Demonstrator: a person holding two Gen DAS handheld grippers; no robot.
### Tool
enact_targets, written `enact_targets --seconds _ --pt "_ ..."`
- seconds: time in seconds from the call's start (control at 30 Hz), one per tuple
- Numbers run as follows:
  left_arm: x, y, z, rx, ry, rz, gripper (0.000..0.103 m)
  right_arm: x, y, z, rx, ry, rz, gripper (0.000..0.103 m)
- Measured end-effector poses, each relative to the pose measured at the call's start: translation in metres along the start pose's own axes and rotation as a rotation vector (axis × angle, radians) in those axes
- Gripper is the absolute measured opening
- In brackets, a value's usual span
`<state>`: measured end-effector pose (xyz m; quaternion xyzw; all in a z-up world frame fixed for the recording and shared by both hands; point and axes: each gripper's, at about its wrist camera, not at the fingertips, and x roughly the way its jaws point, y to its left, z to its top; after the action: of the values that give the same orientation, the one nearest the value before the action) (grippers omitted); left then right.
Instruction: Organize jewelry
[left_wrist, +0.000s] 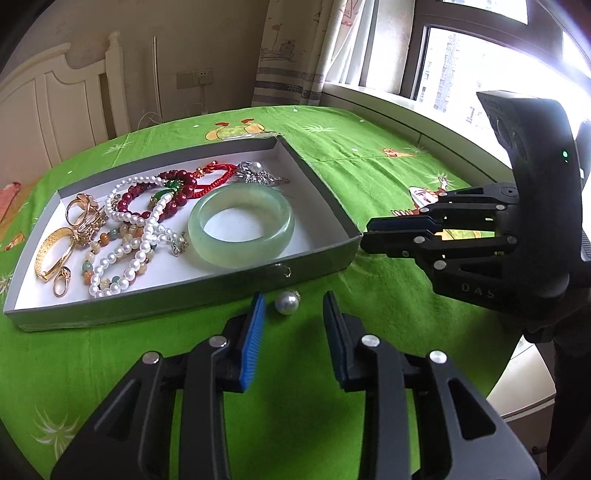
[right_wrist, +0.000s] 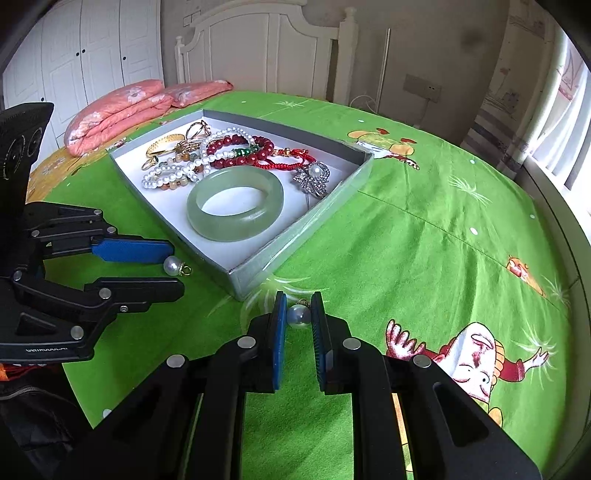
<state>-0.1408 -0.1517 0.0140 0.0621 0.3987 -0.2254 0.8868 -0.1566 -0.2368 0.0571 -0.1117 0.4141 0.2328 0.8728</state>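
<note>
A grey shallow box (left_wrist: 184, 293) with a white floor lies on the green sheet. It holds a pale jade bangle (left_wrist: 242, 260), a pearl necklace (left_wrist: 147, 236), red bead bracelets (left_wrist: 177, 201), gold pieces (left_wrist: 55, 254) and a silver brooch (left_wrist: 255, 171). One pearl earring (left_wrist: 286, 303) lies on the sheet before the box, between the fingers of my left gripper (left_wrist: 293, 297); it sits near the left pad, the jaws stand apart and do not clamp it. My right gripper (right_wrist: 298, 297) is shut on a second pearl earring (right_wrist: 298, 316) near the box corner (right_wrist: 240, 284).
The green cartoon-print sheet (right_wrist: 424, 229) spreads wide to the right of the box. A folded pink quilt (right_wrist: 118, 110) lies behind the box by the white headboard (right_wrist: 258, 40). A window and curtain (left_wrist: 295, 55) run along the bed's far side.
</note>
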Motion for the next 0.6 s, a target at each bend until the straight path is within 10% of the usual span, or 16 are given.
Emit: enact_targets --seconds 0.13,0.6 --pt "0.004 -0.006 0.001 0.029 -0.008 0.052 0.014 0.0 0.0 -0.001 0.003 -0.003 0.001 0.014" --pt "-0.006 -0.008 -0.012 0.074 -0.039 0.037 0.013 -0.015 0.002 -0.008 0.032 -0.064 -0.048 0.014"
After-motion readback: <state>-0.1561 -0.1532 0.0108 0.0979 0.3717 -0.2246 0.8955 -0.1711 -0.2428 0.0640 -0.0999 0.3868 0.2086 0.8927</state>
